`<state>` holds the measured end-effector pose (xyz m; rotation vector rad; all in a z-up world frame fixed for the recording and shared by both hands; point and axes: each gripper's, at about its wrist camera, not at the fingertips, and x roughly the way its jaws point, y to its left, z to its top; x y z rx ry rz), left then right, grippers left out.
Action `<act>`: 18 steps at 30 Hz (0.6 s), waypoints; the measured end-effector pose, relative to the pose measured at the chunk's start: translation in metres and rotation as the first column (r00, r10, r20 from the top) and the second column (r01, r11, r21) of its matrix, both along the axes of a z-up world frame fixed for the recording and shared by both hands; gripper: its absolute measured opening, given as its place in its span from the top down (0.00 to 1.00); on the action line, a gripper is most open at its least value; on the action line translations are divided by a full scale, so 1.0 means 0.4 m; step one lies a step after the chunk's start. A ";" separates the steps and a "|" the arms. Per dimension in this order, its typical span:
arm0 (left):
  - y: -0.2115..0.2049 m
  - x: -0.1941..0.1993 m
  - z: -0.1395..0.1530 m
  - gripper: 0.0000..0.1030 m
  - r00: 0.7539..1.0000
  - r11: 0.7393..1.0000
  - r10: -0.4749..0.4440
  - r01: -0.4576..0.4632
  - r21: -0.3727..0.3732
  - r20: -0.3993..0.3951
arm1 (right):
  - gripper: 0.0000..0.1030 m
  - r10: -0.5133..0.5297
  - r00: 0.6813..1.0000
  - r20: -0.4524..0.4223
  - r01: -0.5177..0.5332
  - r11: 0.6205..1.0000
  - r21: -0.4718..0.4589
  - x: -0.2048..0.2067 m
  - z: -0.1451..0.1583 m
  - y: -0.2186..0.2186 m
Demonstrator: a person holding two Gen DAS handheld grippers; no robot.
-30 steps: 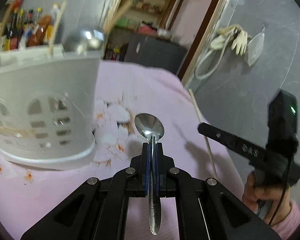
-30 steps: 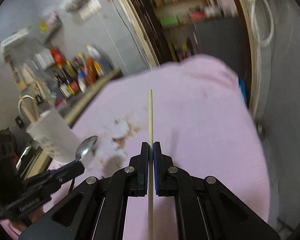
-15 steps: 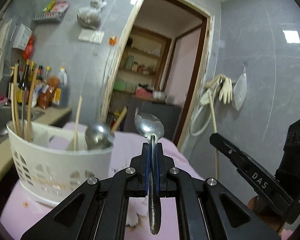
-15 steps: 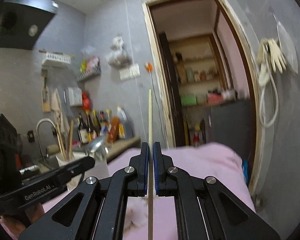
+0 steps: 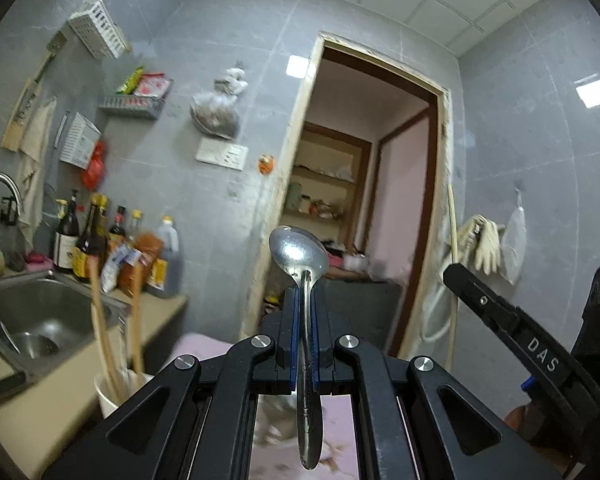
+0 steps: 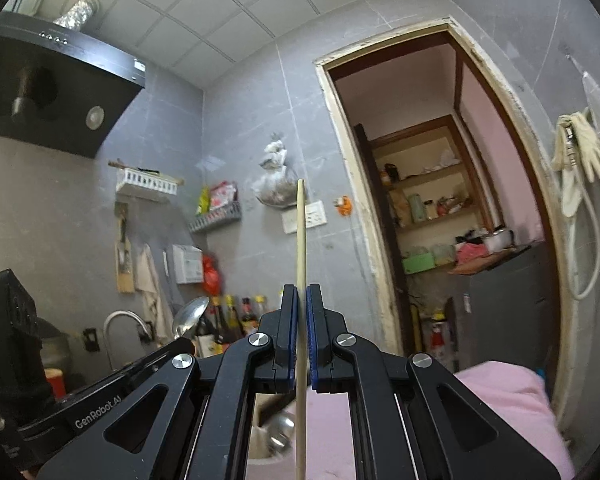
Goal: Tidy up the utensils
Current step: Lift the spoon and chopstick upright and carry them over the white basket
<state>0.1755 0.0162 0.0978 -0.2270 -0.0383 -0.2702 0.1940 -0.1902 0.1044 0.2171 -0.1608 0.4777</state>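
My left gripper point(image 5: 304, 292) is shut on a metal spoon point(image 5: 298, 256), bowl up, handle hanging below the jaws. My right gripper point(image 6: 302, 292) is shut on a wooden chopstick point(image 6: 300, 236) that stands upright. Both are lifted and tilted up toward the wall and doorway. The white utensil holder point(image 5: 112, 396) with wooden sticks in it stands low at the left in the left wrist view, below the left gripper. In the right wrist view the left gripper point(image 6: 184, 344) and its spoon point(image 6: 190, 316) show at the lower left. The right gripper point(image 5: 460, 276) shows at the right in the left wrist view.
The pink cloth-covered table point(image 6: 508, 400) lies below. A steel sink point(image 5: 32, 320) and several bottles point(image 5: 96, 240) line the counter at left. A doorway point(image 5: 364, 208) with shelves is ahead. Gloves point(image 6: 580, 148) hang on the right wall.
Both grippers have risen and tilted upward with their utensils. The views swung from the pink table and holder up to the wall, doorway and ceiling. The holder dropped low in the left view.
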 end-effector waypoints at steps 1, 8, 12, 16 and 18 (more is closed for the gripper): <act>0.020 0.010 0.009 0.97 1.000 1.000 0.006 -0.006 -0.014 -0.004 | 0.97 0.009 1.000 0.004 -0.009 1.000 0.007 0.006 0.003 0.012; 0.143 0.090 0.035 0.97 0.998 0.994 0.046 -0.050 -0.102 -0.038 | 0.97 0.073 0.997 0.005 -0.073 0.995 0.071 0.084 0.006 0.100; 0.213 0.118 0.005 0.97 0.999 0.983 0.030 -0.034 -0.183 -0.026 | 0.97 0.085 0.996 -0.007 -0.084 0.993 0.078 0.115 -0.016 0.138; 0.266 0.129 -0.023 0.97 0.999 0.969 0.045 -0.046 -0.244 -0.011 | 0.97 0.076 0.997 -0.015 -0.075 0.994 0.078 0.129 -0.050 0.157; 0.283 0.136 -0.033 0.97 0.998 0.964 0.056 -0.057 -0.260 -0.012 | 0.97 0.071 0.997 -0.018 -0.069 0.995 0.076 0.132 -0.063 0.161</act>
